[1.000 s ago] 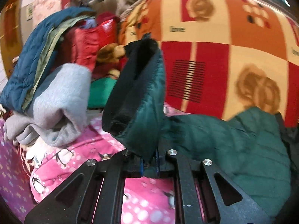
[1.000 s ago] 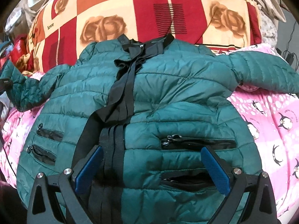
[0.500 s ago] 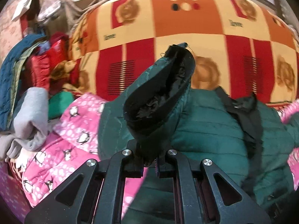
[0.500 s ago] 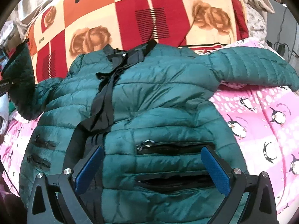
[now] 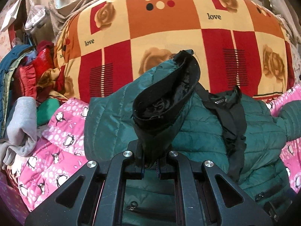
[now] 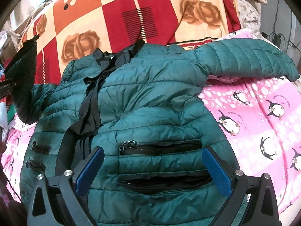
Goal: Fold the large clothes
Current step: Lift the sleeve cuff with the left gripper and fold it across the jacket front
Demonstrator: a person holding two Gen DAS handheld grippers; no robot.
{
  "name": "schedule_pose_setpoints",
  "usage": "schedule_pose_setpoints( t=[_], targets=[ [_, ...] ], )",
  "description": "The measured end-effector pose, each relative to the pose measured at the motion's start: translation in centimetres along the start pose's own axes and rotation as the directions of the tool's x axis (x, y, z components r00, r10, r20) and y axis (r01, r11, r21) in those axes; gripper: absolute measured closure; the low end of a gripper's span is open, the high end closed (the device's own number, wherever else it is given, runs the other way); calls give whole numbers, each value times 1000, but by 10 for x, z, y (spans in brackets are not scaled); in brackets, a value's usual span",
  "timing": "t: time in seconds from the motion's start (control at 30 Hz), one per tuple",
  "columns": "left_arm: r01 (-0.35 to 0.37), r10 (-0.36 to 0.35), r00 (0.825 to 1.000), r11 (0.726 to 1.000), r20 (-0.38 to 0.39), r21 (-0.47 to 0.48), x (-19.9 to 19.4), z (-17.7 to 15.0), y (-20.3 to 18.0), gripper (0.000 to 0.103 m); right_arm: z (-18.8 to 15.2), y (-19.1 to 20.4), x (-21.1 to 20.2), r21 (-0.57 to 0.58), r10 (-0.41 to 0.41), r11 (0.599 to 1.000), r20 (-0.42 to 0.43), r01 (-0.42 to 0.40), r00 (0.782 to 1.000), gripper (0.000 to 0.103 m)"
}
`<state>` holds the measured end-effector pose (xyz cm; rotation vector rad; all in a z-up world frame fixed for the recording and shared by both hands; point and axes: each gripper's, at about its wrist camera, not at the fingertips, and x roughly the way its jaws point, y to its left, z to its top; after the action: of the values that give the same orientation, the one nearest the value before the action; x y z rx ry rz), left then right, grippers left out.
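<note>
A dark green quilted jacket lies front-up on a pink penguin bedspread, black lining strip down its middle. My left gripper is shut on the jacket's left sleeve cuff, held raised above the jacket body; the lifted cuff shows at the left edge of the right wrist view. My right gripper is open and empty, just above the jacket's hem by the zip pockets. The other sleeve lies stretched out to the right.
A large red, orange and cream checked quilt is piled behind the jacket. A heap of clothes stands at the left: a grey sweatshirt, red garments and a blue coat. Cables hang at the far right.
My left gripper has carried the sleeve cuff from the left side over the jacket body. The right gripper has shifted slightly and stays open.
</note>
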<state>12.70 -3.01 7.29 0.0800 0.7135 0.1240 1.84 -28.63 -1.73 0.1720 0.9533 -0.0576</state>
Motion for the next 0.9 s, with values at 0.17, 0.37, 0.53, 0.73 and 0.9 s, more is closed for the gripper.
schedule_pose_setpoints(
  t=[0.17,0.37,0.53,0.73,0.9],
  targets=[
    [19,-18,1000,1000,-7,18,1,-1,-10,96,0,-2,1,7,5,1000,-3,-5,1000,0],
    [46,-45,999,998,-24,51,4,1,-29,96,1,-7,6,-11,-19,1000,-8,19,1000,0],
    [71,-68,997,994,-37,85,7,3,-52,96,4,-12,14,-49,-61,997,-18,60,998,0],
    [102,-95,993,988,-64,115,17,7,-83,96,6,-22,20,-51,-78,996,-26,77,997,0],
    [125,-114,990,983,-84,133,25,7,-111,96,3,-28,29,-57,-83,995,-49,80,995,0]
  ],
)
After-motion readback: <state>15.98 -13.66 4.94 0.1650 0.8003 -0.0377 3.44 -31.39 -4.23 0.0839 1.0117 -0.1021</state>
